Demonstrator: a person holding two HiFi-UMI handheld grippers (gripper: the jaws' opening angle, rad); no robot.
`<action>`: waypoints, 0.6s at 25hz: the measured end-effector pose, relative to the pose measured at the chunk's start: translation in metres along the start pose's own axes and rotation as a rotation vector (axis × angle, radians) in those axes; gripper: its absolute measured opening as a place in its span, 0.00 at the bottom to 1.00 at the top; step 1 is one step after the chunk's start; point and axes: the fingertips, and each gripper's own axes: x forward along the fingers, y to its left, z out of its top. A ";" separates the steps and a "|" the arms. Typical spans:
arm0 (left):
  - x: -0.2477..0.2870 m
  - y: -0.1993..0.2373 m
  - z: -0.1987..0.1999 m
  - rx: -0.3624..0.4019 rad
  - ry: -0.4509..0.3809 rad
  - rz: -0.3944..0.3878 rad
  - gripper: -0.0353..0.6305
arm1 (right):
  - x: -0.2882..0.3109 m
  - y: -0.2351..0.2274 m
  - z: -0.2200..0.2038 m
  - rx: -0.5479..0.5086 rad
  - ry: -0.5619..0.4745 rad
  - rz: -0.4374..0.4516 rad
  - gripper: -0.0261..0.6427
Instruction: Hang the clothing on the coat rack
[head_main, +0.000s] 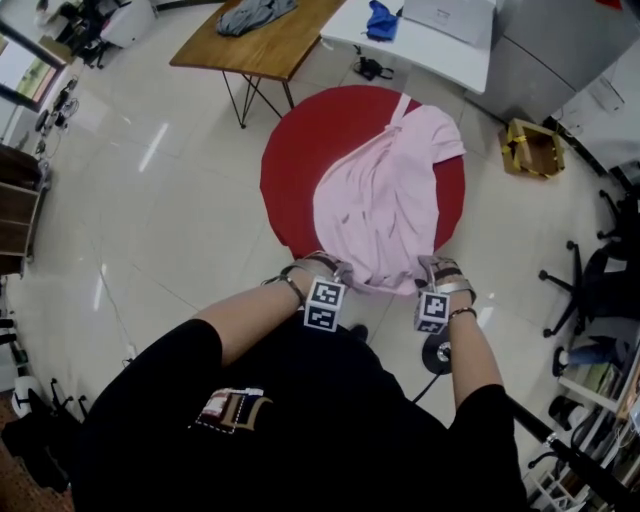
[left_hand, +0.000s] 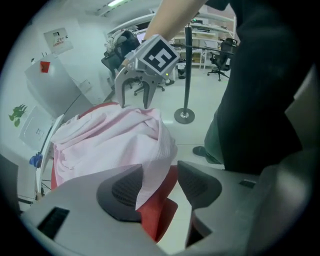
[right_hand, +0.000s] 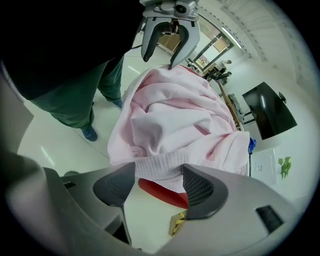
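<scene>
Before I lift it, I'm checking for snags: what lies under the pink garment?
The pink garment lies on a round red table, whose bare top shows around it. Whatever sits beneath the cloth itself is covered and cannot be seen.

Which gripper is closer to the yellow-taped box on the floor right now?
Right. The right gripper is at the pink garment's near hem, on the side toward the box; the left gripper is at the same hem, farther over.

Head view looks down; gripper views closely face one garment (head_main: 385, 200).
</scene>
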 end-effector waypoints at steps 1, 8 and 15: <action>0.005 -0.001 -0.003 0.008 0.018 0.000 0.36 | 0.000 0.000 0.002 0.018 -0.001 0.008 0.47; 0.007 0.006 -0.009 0.013 0.012 0.023 0.07 | -0.010 -0.008 0.012 0.105 -0.038 0.001 0.19; -0.065 0.022 -0.016 -0.071 -0.200 0.063 0.06 | -0.072 -0.033 0.030 0.461 -0.216 0.025 0.06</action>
